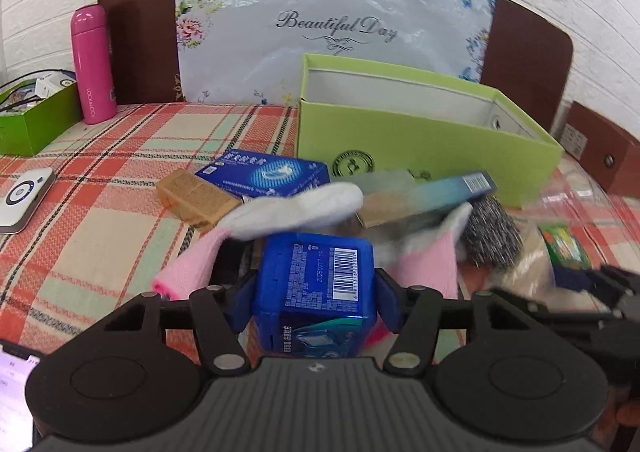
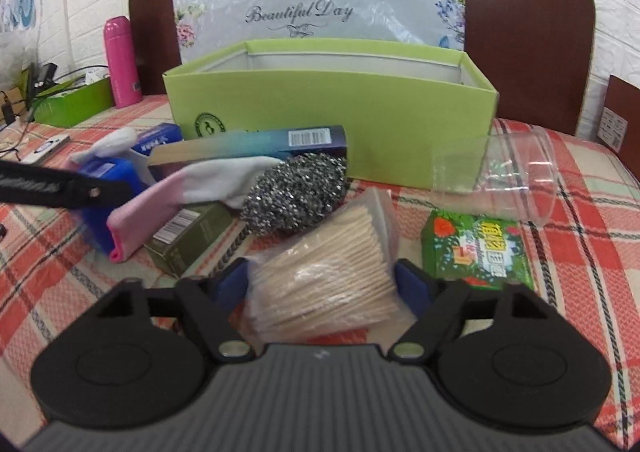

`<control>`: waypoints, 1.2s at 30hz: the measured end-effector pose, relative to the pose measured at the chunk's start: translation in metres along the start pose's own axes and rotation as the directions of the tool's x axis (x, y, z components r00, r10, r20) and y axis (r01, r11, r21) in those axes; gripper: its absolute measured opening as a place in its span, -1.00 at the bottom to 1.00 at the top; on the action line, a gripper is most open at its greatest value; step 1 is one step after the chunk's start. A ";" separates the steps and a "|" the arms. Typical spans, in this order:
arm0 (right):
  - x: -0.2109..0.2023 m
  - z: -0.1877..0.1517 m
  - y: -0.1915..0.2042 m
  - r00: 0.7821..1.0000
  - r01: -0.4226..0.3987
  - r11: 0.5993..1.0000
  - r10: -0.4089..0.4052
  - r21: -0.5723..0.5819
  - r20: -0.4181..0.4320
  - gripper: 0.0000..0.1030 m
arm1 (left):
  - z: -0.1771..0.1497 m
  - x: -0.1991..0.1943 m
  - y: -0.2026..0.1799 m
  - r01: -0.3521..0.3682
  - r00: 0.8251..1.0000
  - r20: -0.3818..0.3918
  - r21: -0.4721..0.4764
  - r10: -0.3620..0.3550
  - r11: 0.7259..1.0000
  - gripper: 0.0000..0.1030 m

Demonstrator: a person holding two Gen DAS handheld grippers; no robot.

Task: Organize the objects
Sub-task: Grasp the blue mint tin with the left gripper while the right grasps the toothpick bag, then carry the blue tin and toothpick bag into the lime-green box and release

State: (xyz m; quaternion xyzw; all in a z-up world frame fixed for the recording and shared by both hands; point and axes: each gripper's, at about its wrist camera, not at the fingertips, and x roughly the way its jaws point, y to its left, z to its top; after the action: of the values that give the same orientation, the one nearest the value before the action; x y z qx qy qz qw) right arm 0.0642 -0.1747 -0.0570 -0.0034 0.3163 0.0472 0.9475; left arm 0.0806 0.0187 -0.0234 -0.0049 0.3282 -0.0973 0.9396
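My left gripper (image 1: 316, 294) is shut on a small blue box (image 1: 320, 284), which also shows in the right wrist view (image 2: 105, 187). White-and-pink socks (image 1: 296, 207) lie just beyond it. My right gripper (image 2: 326, 282) is open, its fingers on either side of a clear bag of wooden toothpicks (image 2: 324, 272). An open green box (image 2: 332, 111) stands behind the pile; it also shows in the left wrist view (image 1: 420, 139). A steel scourer (image 2: 296, 195), a long teal box (image 2: 256, 143) and a dark green box (image 2: 188, 236) lie between.
A green packet (image 2: 476, 248) and a tipped clear plastic cup (image 2: 508, 175) lie at the right. A flat blue box (image 1: 264, 173) and a tan box (image 1: 196, 197) lie left of the pile. A pink bottle (image 1: 94, 63) and a green tray (image 1: 32, 119) stand far left.
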 end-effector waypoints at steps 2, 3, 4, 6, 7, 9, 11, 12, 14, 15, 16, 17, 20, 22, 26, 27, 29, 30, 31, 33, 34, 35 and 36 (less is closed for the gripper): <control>-0.003 -0.001 0.000 1.000 -0.005 1.000 0.005 0.011 -0.008 0.24 | -0.007 -0.010 -0.004 0.005 1.000 -0.011 0.034 -0.004 0.999 0.21; -0.006 -0.002 0.000 1.000 -0.008 1.000 0.008 0.017 -0.013 0.22 | -0.009 -0.016 -0.005 0.010 1.000 -0.018 0.044 -0.010 0.999 0.21; -0.008 -0.002 0.001 1.000 -0.008 1.000 0.008 0.018 -0.018 0.20 | -0.012 -0.021 -0.006 0.024 0.999 -0.024 0.051 -0.023 0.998 0.21; -0.013 -0.003 0.003 1.000 -0.004 1.000 0.004 0.014 -0.026 0.17 | -0.017 -0.032 -0.008 0.083 0.996 -0.036 0.047 -0.081 0.995 0.21; -0.015 -0.004 0.004 1.000 -0.004 1.000 0.005 0.013 -0.028 0.15 | -0.020 -0.036 -0.009 0.116 0.993 -0.042 0.040 -0.114 0.992 0.21; -0.022 -0.007 0.004 0.999 -0.016 1.000 0.017 0.021 -0.032 0.15 | -0.028 -0.038 -0.015 0.145 0.988 -0.051 0.045 -0.143 0.988 0.22; -0.029 -0.010 0.005 0.999 -0.032 0.999 0.033 0.031 -0.029 0.17 | -0.034 -0.036 -0.023 0.119 0.992 -0.050 0.074 -0.116 0.990 0.25; -0.033 -0.013 0.005 0.999 -0.036 0.999 0.037 0.029 -0.026 0.18 | -0.036 -0.034 -0.026 0.102 0.994 -0.057 0.082 -0.097 0.991 0.25; -0.038 -0.018 0.007 0.999 -0.038 0.999 0.038 0.018 -0.026 0.24 | -0.036 -0.028 -0.028 0.092 0.994 -0.070 0.078 -0.086 0.993 0.25; -0.040 -0.020 0.008 0.999 -0.037 0.999 0.038 0.013 -0.023 0.27 | -0.036 -0.027 -0.028 0.093 0.994 -0.070 0.068 -0.088 0.993 0.25; -0.041 -0.022 0.008 0.999 -0.038 0.999 0.038 0.009 -0.019 0.31 | -0.036 -0.026 -0.027 0.089 0.994 -0.069 0.061 -0.084 0.994 0.26; -0.042 -0.022 0.007 0.999 -0.037 0.999 0.037 0.008 -0.017 0.33 | -0.035 -0.026 -0.026 0.086 0.994 -0.068 0.055 -0.082 0.995 0.26; -0.041 -0.023 0.007 0.999 -0.033 0.999 0.034 0.019 -0.014 0.33 | -0.033 -0.025 -0.024 0.099 0.993 -0.065 0.045 -0.096 0.994 0.22; -0.040 -0.023 0.007 0.999 -0.034 0.999 0.034 0.014 -0.018 0.18 | -0.031 -0.025 -0.024 0.104 0.992 -0.071 0.045 -0.101 0.994 0.22; -0.046 -0.020 0.007 0.999 -0.051 0.999 0.052 0.012 -0.013 0.08 | -0.027 -0.028 -0.027 0.109 0.992 -0.068 0.064 -0.104 0.992 0.21; -0.049 -0.019 0.007 0.998 -0.058 0.998 0.058 0.017 -0.007 0.08 | -0.026 -0.030 -0.027 0.114 0.992 -0.064 0.067 -0.109 0.991 0.21; -0.056 -0.014 0.005 0.997 -0.070 0.997 0.069 0.024 0.014 0.08 | -0.020 -0.034 -0.028 0.124 0.991 -0.053 0.070 -0.121 0.990 0.21; -0.059 -0.010 0.005 0.997 -0.073 0.997 0.073 0.028 0.032 0.08 | -0.016 -0.036 -0.028 0.130 0.991 -0.046 0.070 -0.127 0.989 0.21; -0.063 -0.007 0.003 0.996 -0.079 0.996 0.078 0.031 0.048 0.08 | -0.012 -0.039 -0.028 0.138 0.990 -0.036 0.069 -0.136 0.988 0.21; -0.070 0.002 0.000 0.993 -0.091 0.995 0.087 0.040 0.085 0.08 | -0.003 -0.044 -0.028 0.154 0.988 -0.014 0.066 -0.154 0.986 0.21; -0.074 0.006 -0.002 0.990 -0.100 0.994 0.095 0.046 0.105 0.08 | 0.003 -0.045 -0.028 0.160 0.987 -0.004 0.063 -0.160 0.985 0.21; -0.076 0.010 -0.005 0.987 -0.112 0.992 0.106 0.049 0.125 0.08 | 0.008 -0.046 -0.028 0.165 0.986 0.006 0.059 -0.165 0.985 0.21; -0.078 0.014 -0.007 0.983 -0.121 0.991 0.113 0.053 0.144 0.08 | 0.015 -0.047 -0.027 0.170 0.985 0.021 0.050 -0.171 0.984 0.21</control>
State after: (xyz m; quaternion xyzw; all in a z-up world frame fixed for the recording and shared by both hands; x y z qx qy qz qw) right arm 0.0113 -0.1878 0.0006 0.0476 0.2498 0.0933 0.9626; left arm 0.0492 0.0003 0.0191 -0.0117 0.3125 -0.1852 0.9316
